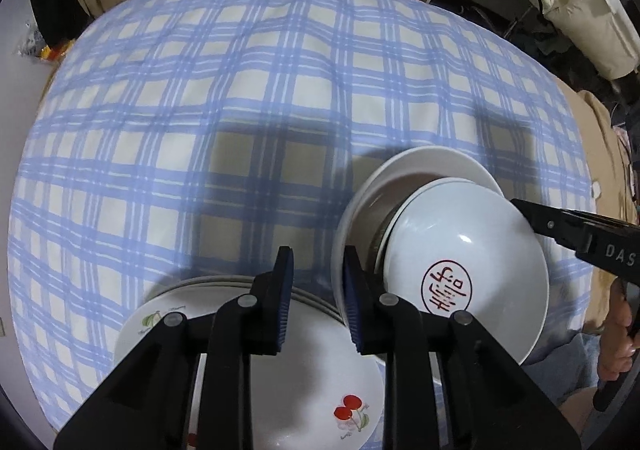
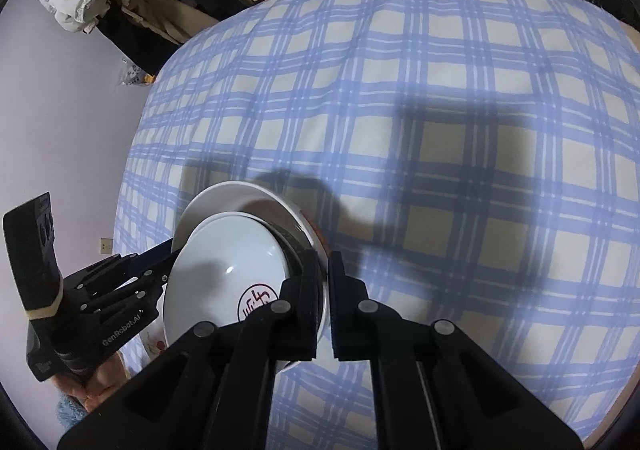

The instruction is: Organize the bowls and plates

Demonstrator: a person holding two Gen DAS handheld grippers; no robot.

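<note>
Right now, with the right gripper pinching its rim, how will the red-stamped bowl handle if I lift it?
The red-stamped bowl looks like glossy glazed ceramic, so it is probably slippery and fragile. The right gripper holds only one edge, so the bowl may tilt. It sits nested in the larger bowl, which it might scrape.

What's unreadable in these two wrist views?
- Left wrist: how many plates sit under the cherry plate; the left gripper covers the stack.
- Right wrist: bowl rim where the right gripper clamps it; fingers hide contact.
- Both: what's under the bowl inside the outer bowl; dark, occluded.
</note>
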